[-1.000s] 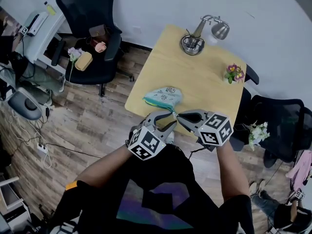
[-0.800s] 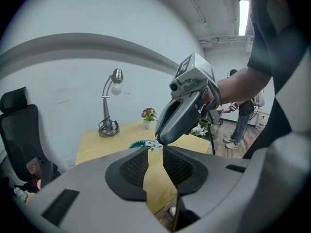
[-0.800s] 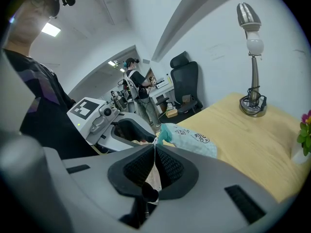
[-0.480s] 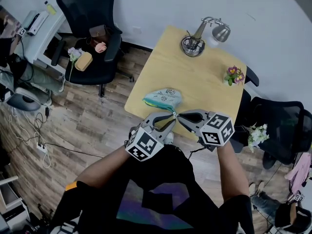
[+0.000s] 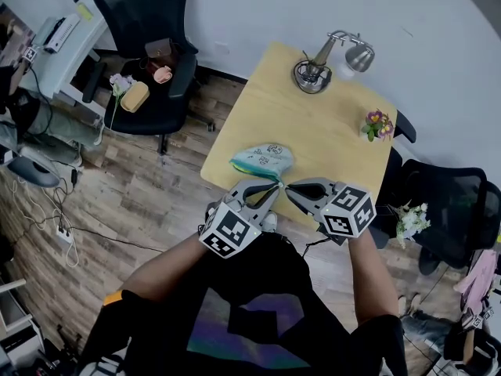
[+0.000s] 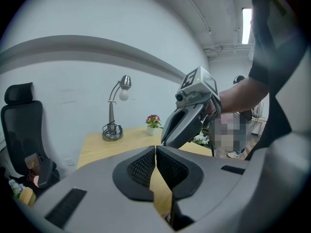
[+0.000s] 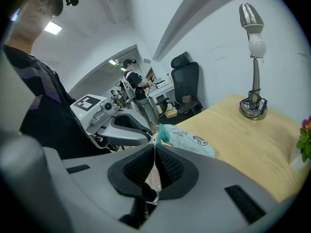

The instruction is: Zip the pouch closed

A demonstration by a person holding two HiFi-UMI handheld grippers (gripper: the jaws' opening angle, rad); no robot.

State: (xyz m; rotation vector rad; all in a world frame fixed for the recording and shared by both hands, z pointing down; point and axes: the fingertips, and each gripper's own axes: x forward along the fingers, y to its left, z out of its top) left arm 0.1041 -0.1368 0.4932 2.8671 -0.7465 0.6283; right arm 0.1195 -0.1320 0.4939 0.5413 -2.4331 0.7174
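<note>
Closed since a second back: left tongs (image 5: 275,187), jaws then wide apart, now drawn together, having just been closing; nothing can be made out between the pads in the left gripper view, so whether the zip pull is nipped stays unsettled. Right tongs (image 5: 289,188): clamped on a pale tab (image 7: 150,176), seemingly the near end of the pouch (image 5: 262,160). Pouch: teal, lying flat at the near left edge of the surface (image 5: 321,124), its near corner at both tong tips. Step in hand, by judgement: securing the slider before the draw. Done well, the right tongs anchor the end and keep the cloth taut while the left tongs pull along the zip's line, level and slow (a tug off-line would likely bunch the fabric or slip the pull). Views: head view alone shows both tips meeting at one corner, with lamp (image 5: 313,73) and flower pot (image 5: 377,124) well apart; right gripper view alone shows the gripped tab; left gripper view shows no pouch.
</note>
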